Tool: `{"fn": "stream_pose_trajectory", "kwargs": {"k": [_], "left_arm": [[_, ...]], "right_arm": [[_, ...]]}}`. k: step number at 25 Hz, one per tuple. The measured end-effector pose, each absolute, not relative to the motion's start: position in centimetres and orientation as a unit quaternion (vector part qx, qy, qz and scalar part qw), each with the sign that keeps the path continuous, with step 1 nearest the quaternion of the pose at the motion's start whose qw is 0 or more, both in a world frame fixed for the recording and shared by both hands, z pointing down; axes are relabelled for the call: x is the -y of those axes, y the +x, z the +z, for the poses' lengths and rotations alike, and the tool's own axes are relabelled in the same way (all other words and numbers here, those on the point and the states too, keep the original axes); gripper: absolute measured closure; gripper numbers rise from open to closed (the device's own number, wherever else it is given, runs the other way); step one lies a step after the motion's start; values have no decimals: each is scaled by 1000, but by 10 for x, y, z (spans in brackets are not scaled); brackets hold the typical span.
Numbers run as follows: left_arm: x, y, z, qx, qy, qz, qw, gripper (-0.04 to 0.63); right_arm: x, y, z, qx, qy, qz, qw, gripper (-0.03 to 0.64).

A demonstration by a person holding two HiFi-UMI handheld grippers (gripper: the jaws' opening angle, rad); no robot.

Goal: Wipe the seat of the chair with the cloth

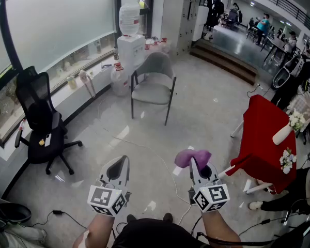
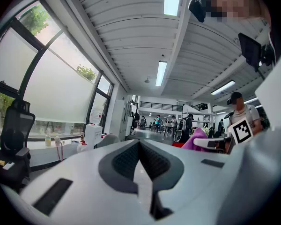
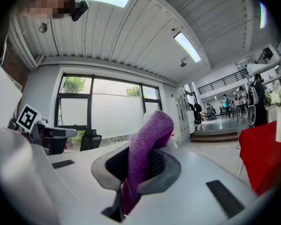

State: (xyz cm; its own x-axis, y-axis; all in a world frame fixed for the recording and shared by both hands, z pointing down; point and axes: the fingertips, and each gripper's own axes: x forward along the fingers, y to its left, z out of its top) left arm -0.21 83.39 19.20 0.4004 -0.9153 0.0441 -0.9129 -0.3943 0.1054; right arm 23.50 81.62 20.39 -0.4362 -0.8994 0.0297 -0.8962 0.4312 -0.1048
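Note:
A grey armchair [image 1: 153,84] stands on the floor well ahead of me, its seat bare. My right gripper [image 1: 198,165] is shut on a purple cloth [image 1: 192,157], which bunches up out of the jaws; in the right gripper view the purple cloth [image 3: 145,156] is pinched between them. My left gripper [image 1: 118,165] is held level beside it, shut with nothing in it; in the left gripper view its jaws meet. The left gripper view catches the purple cloth [image 2: 197,138] to its right. Both grippers are far short of the chair.
A black office chair [image 1: 41,128] stands at the left by the window ledge. A water dispenser [image 1: 129,43] sits behind the grey chair. A table with a red cloth [image 1: 261,141] and flower vases is at the right. Cables [image 1: 139,149] run across the floor.

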Motion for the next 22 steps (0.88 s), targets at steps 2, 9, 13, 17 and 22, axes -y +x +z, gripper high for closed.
{"fn": "stream_pose_trajectory", "kwargs": {"k": [2, 9, 13, 17, 22], "left_arm": [[-834, -1, 193, 546, 836, -9, 56, 598], [-837, 2, 197, 540, 839, -5, 58, 598], [-838, 2, 196, 541, 839, -2, 56, 598], [-838, -1, 197, 542, 838, -2, 61, 598], [-843, -9, 198, 542, 838, -4, 61, 598]], "right_arm": [[-816, 235, 205, -846, -531, -53, 14, 583], [-818, 234, 206, -846, -530, -51, 14, 583], [-816, 234, 205, -846, -531, -52, 15, 583], [-815, 231, 204, -847, -528, -59, 23, 583], [-817, 219, 205, -851, -522, -55, 20, 583]]}}
